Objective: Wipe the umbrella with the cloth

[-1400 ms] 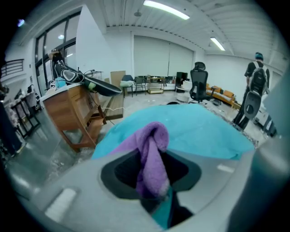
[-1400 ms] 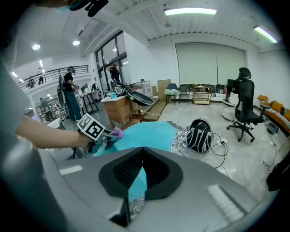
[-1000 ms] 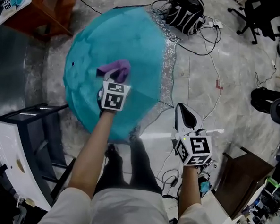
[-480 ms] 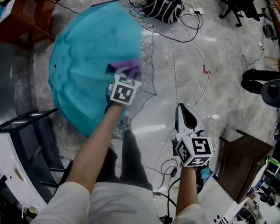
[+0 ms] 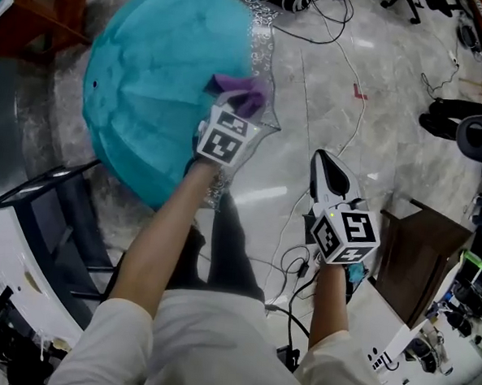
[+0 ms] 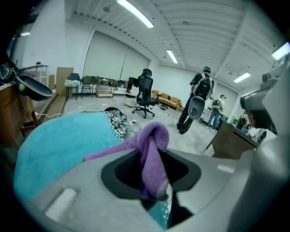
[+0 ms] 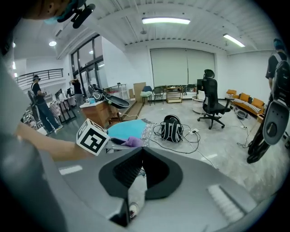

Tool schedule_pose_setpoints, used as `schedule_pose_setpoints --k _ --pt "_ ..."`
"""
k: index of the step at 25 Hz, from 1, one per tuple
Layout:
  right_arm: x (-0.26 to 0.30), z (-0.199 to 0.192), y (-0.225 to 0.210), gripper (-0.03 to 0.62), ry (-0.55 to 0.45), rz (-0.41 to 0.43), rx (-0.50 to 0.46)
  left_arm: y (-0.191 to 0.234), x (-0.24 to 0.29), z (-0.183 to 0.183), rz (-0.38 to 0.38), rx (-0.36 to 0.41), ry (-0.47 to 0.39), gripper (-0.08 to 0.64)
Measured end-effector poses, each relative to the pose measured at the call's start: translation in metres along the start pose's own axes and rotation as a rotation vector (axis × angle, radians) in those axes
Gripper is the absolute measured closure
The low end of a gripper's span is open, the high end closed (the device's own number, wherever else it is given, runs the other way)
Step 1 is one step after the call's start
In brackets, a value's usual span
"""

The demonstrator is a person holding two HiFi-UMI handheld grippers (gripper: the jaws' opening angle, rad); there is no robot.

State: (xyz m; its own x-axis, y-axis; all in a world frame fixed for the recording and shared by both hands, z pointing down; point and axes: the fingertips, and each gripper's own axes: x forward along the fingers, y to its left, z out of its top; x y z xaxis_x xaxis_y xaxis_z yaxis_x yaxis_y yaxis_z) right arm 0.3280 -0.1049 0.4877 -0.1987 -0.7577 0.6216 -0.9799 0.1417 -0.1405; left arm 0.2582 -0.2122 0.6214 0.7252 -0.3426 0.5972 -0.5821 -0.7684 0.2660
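Cloth (image 5: 241,88) is purple and sits pinched in the left gripper (image 5: 240,104), whose jaws are closed tight on it. The cloth looks to rest on the blue umbrella (image 5: 150,84), close to the shiny lace edge (image 5: 265,43) on the umbrella's right side. Almost all of the blue top lies to the left of this gripper, so the next wipe probably has to go that way, across the top. The right gripper (image 5: 324,162) is well apart from the umbrella, over the floor (image 5: 391,140). Its 2 jaws are pressed together with nothing between them. The left gripper is much nearer, so it will likely do the wiping alone.
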Motion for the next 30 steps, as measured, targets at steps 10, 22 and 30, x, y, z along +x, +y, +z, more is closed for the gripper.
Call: schedule_pose_setpoints --k 10,22,30 --pt "0.053 -0.006 0.121 0.586 0.063 0.214 -0.121 0.098 -0.141 -0.051 0.268 -0.069 -0.145 0.434" --pt "0.120 -0.002 0.302 0.586 0.097 0.552 -0.361 0.207 -0.294 -0.210 0.558 -0.317 -0.078 0.434" --pt "0.182 -0.031 0.363 0.586 0.190 0.633 -0.392 0.241 -0.290 -0.280 0.569 -0.394 -0.002 0.434"
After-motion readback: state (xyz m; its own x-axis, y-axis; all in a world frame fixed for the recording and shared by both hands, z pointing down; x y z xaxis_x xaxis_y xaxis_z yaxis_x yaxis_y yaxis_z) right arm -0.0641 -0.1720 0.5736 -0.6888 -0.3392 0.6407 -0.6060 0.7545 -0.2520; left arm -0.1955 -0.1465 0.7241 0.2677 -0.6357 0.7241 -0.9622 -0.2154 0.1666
